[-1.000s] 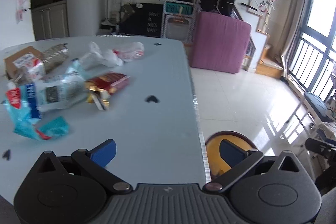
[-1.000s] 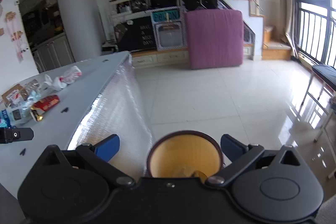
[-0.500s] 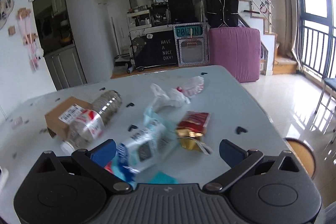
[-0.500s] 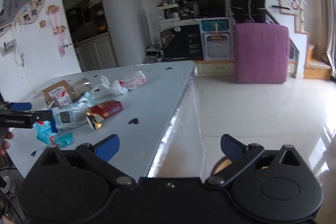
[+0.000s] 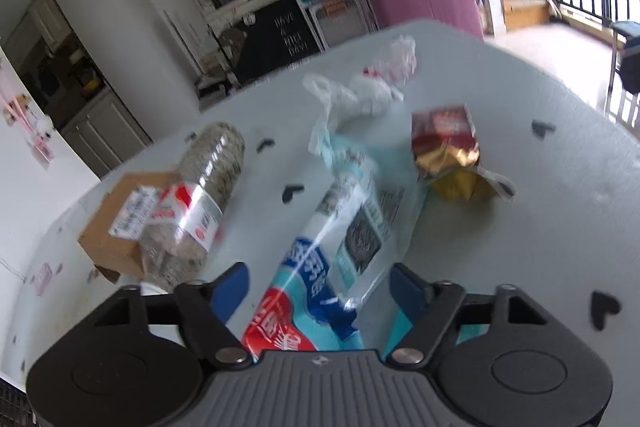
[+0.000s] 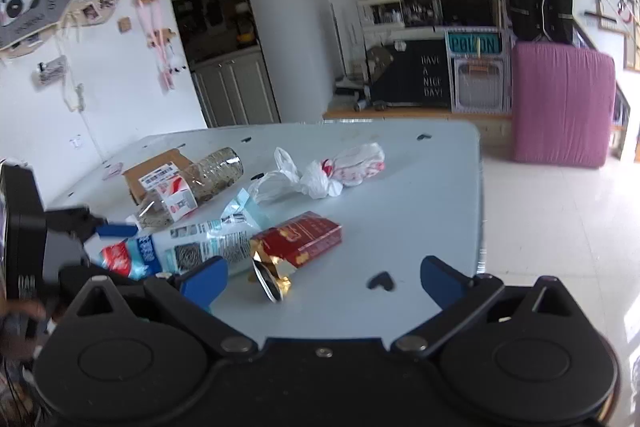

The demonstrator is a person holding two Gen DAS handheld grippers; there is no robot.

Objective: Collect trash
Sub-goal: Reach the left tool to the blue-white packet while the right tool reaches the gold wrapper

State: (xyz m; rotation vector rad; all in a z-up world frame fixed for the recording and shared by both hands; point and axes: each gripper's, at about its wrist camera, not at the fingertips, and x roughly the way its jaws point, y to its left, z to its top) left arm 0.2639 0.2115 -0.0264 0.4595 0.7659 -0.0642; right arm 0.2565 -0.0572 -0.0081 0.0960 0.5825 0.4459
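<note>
On the pale grey surface, trash lies in a loose cluster toward its left half; small dark heart-shaped marks dot the top.

Cardboard box, flat, with a white label, at the far left of the pile. Clear plastic bottle lies on its side against the box, red-and-white label near its neck.

White plastic bag, crumpled and knotted, with red print, farthest back in the cluster.

Blue-and-white wrapper, long, clear in part, red-and-blue print at its near end, lies in front of the bottle. Red pack just right of the wrapper, gold foil spilling from its open end toward the near edge.

Left gripper: jaws have just been closing, with the printed end of the wrapper between the blue fingers. Left finger still shows a gap to the wrapper; right finger is at its edge, contact unclear. No firm pinch visible. Picture is motion-blurred.

Right gripper: jaws spread wide, nothing between them, hanging over bare surface near the front edge, the red pack just beyond its left finger. From this view the left gripper shows at far left, a finger lying over the wrapper's end.

Beyond: white floor, purple mattress propped upright.
</note>
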